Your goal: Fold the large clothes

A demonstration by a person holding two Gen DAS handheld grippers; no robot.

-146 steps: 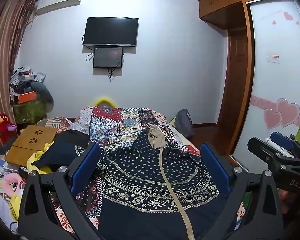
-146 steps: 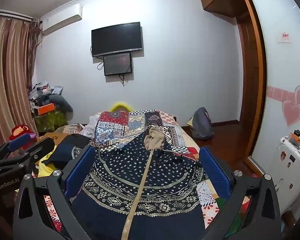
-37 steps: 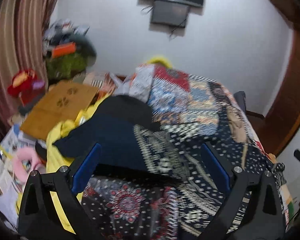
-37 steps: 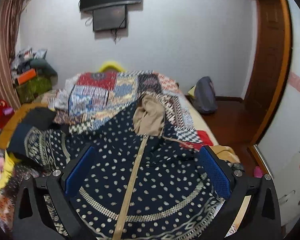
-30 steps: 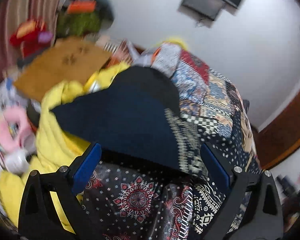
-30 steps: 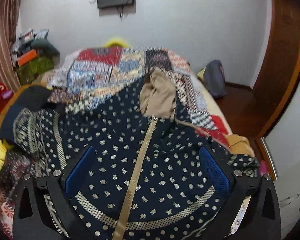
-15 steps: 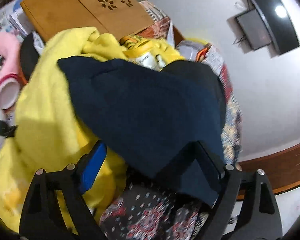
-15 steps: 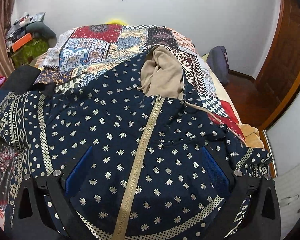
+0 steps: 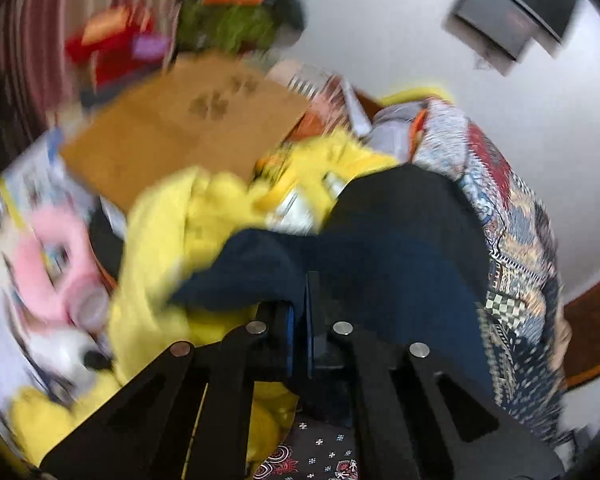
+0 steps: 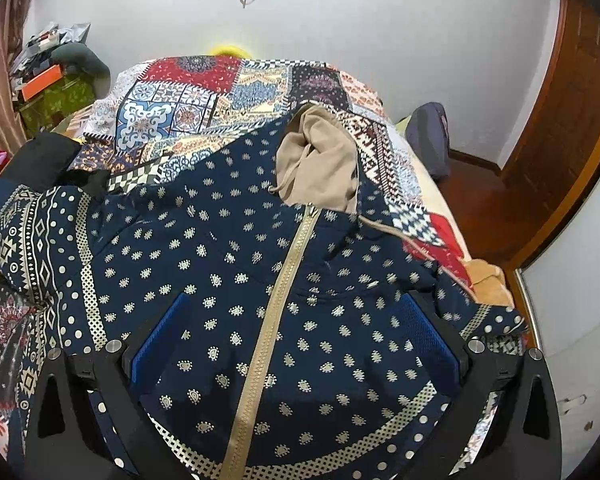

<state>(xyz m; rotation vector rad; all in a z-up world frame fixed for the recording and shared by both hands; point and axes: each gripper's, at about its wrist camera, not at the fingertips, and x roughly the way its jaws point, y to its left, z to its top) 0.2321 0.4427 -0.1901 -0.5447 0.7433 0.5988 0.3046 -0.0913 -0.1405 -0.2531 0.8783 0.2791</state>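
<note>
A navy patterned hooded jacket (image 10: 228,264) with a beige zip and beige hood lining (image 10: 320,168) lies front up on the bed. Its left sleeve (image 9: 380,256) reaches over the bed's left edge onto a yellow cloth. My left gripper (image 9: 300,320) is shut on the plain navy cuff end of that sleeve; the view is blurred. My right gripper (image 10: 296,340) is open, with its blue pads either side of the zip, low over the jacket's chest.
A patchwork bedspread (image 10: 220,92) covers the bed. Left of the bed are a yellow cloth (image 9: 168,248), a wooden folding table (image 9: 180,128), toys and clutter. A dark backpack (image 10: 428,140) sits on the floor right of the bed, near a wooden door.
My left gripper swung left and down to the sleeve and closed on its cuff. My right gripper dropped lower over the jacket's front and stayed open.
</note>
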